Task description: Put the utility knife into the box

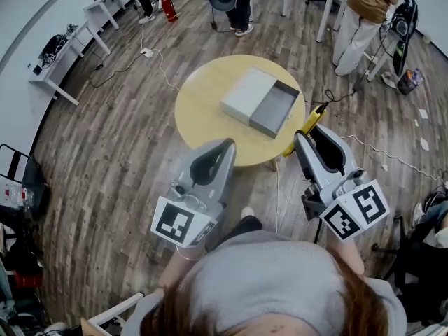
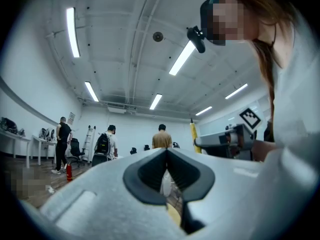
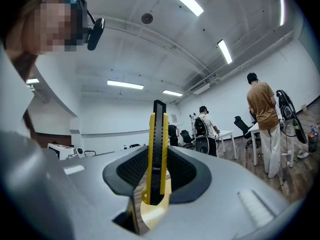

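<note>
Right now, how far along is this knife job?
Done: the box lies open on the table, its tray empty. In hand: the right gripper clamps the knife, which is not in the box yet. Left: carry it over and set it in the tray.

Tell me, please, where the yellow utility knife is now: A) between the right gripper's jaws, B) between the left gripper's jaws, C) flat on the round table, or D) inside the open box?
A: the right gripper view shows the utility knife upright, clamped in the right gripper, short of the box on the table.
</note>
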A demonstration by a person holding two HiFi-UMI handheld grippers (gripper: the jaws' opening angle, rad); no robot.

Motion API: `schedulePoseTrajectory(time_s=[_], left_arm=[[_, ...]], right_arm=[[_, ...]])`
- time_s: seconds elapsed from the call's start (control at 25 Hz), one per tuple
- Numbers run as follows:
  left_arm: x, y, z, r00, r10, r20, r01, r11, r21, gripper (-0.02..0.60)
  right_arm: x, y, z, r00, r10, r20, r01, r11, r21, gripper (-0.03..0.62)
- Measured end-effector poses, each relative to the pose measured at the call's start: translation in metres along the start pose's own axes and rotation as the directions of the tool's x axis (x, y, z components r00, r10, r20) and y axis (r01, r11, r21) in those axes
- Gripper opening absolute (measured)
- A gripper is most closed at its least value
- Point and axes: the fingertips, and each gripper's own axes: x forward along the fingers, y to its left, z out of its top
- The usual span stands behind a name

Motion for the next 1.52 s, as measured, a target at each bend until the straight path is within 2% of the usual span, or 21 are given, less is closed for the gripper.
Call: schedulePoseTrajectory(time_s=[0.28,0.76,1.24,1.52], left_arm=[[0.018,0.039,-0.016,0.999,-0.035,-0.015,0.034,0.999,-0.019,0.003],[0.056,0.065,-0.035,0.998,-0.054,-0.023,0.053,0.997,-0.049,0.003],[0.142,0.119,-0.051,0.998,-0.062,-0.015,0.061,0.997,-0.042,0.003],[0.196,0.154,-0.061,0.999,-0.048,-0.019,0.048,0.998,-0.037,0.003]], right_arm=[[0.04,-0.01,-0.007,1.0,-0.026,0.004,0.026,1.0,0.005,0.121],[0.071,-0.037,-0.016,0.999,-0.039,-0.034,0.04,0.999,0.009,0.12],[0.14,-0.113,0.0,0.999,-0.034,-0.031,0.034,0.999,-0.002,0.12],[0.186,-0.163,0.005,0.999,-0.023,-0.046,0.024,0.999,0.026,0.12]])
